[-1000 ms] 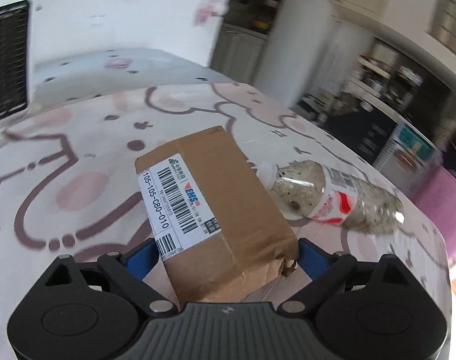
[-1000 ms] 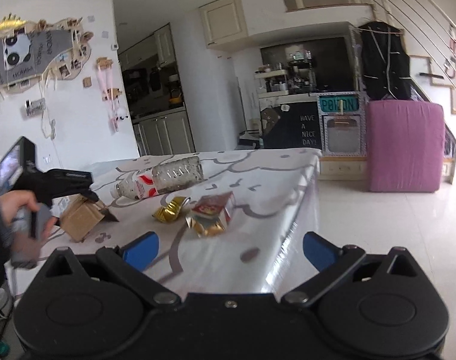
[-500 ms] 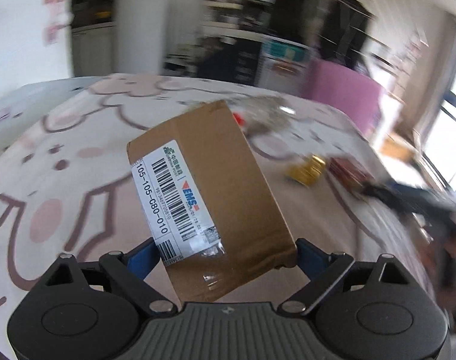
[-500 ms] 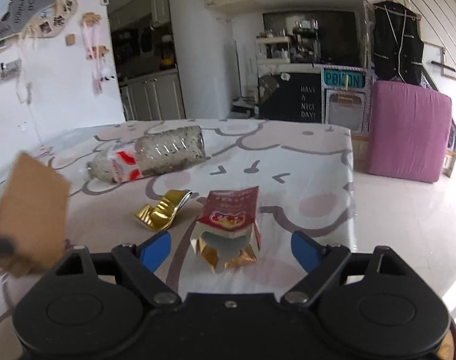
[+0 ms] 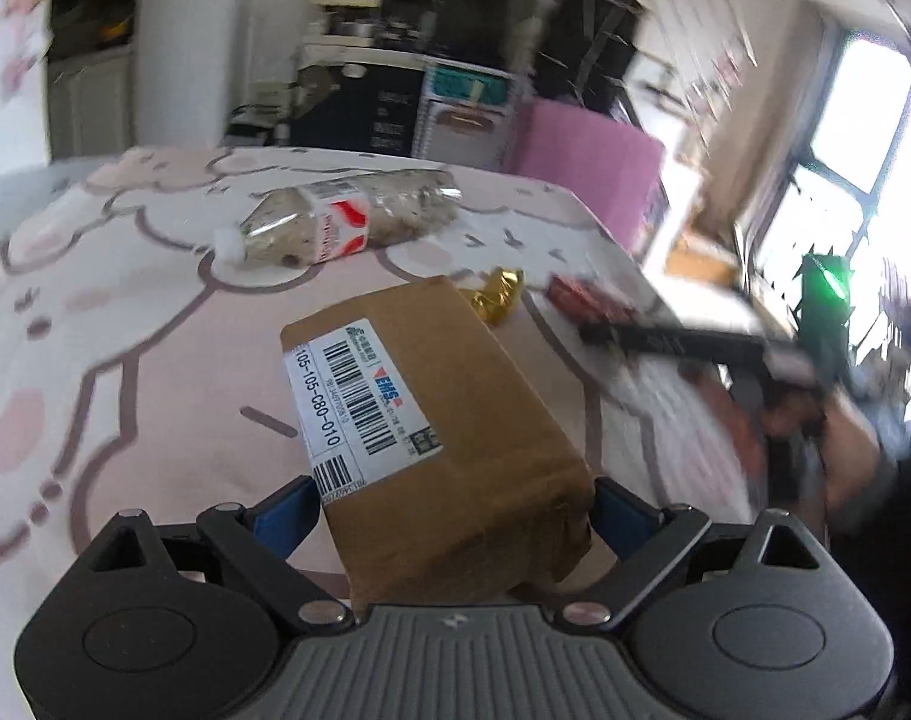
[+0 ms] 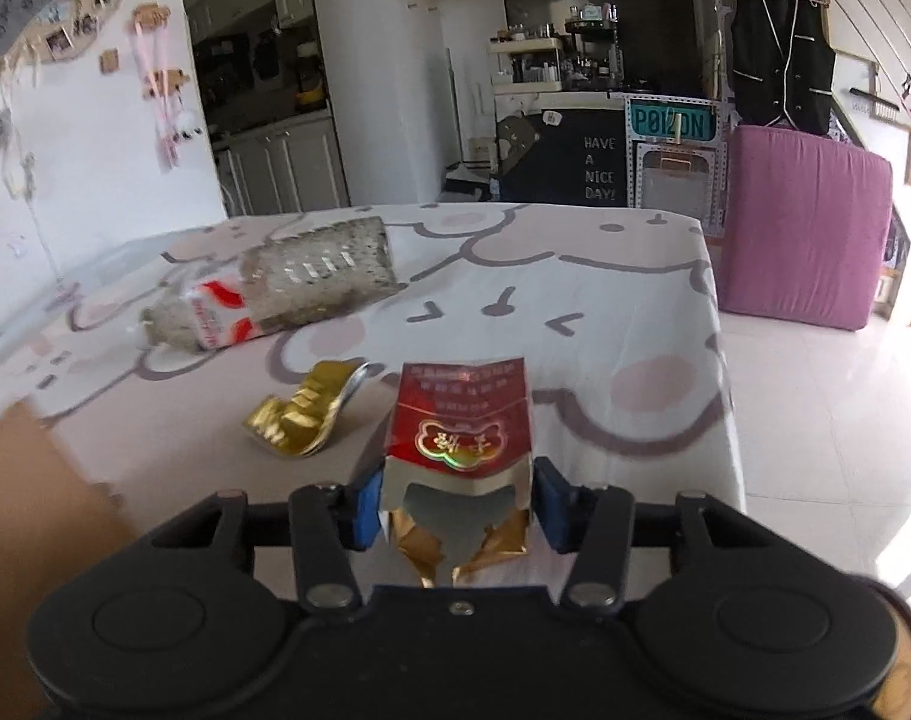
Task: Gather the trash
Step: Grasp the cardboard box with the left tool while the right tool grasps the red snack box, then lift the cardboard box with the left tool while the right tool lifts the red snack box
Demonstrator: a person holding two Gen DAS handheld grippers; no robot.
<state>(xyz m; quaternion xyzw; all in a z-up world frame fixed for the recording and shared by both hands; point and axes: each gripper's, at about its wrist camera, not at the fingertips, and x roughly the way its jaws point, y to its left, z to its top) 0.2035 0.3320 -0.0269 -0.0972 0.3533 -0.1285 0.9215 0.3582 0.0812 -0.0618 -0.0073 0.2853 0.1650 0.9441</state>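
Left wrist view shows the left gripper (image 5: 449, 510), its jaws clamped on a labelled cardboard box (image 5: 431, 438) lifted over the worktop (image 5: 125, 324). Only the right wrist view shows the right gripper (image 6: 455, 507), its jaws closing around the near end of a torn red packet (image 6: 461, 432), beside a gold wrapper (image 6: 305, 414), with the plastic bottle (image 6: 275, 288) far left.

Cartoon-print table (image 6: 635, 324) carries a clear plastic bottle (image 6: 293, 294) lying on its side, crumpled gold foil (image 6: 302, 414) nearer, and a red carton (image 6: 461, 426) just beside the foil
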